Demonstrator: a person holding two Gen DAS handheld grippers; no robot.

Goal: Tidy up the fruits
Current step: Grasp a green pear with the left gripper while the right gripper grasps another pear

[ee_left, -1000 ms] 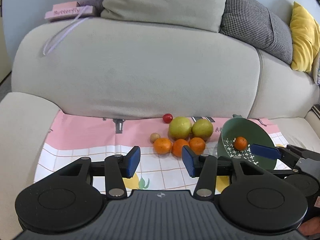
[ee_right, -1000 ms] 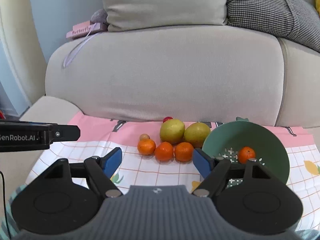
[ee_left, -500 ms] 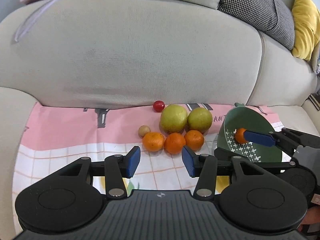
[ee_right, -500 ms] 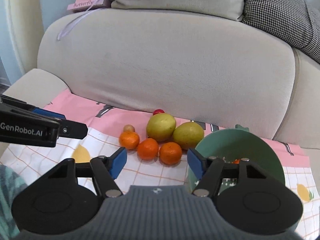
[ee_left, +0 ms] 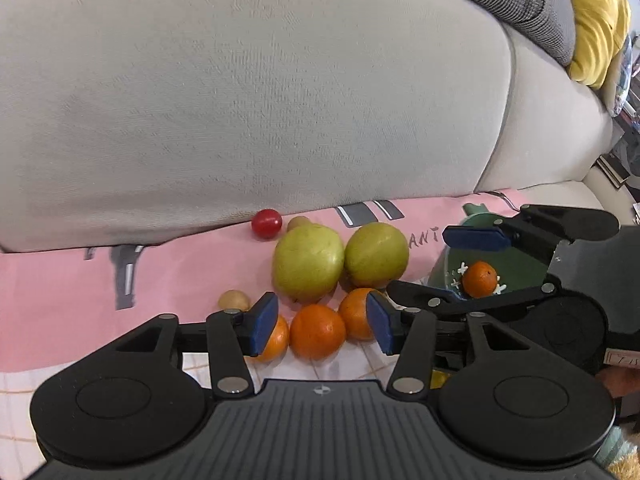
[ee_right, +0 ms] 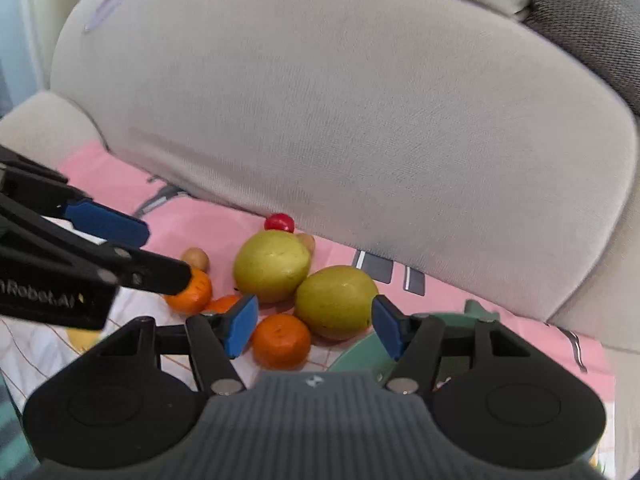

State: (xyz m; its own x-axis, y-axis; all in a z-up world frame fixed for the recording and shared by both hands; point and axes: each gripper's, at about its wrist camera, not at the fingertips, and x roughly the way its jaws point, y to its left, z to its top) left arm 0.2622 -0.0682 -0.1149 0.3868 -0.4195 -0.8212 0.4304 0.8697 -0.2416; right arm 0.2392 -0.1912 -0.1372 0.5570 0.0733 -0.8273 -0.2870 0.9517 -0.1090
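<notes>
On a pink cloth over a sofa, the left gripper, jaws opening, straddles the middle small orange tangerine. The right gripper, jaws apart, frames another tangerine. Crowded neighbours may roll if nudged.

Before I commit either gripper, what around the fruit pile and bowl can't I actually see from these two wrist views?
- Green bowl: right wrist view, mostly hidden behind the right gripper.
- Bowl's far side: left wrist view, covered by the right gripper's fingers; only one orange shows inside.
- Leftmost orange: partly behind the left gripper, whose jaws are opening.
- Small tan fruit: mostly behind the green fruit.
</notes>
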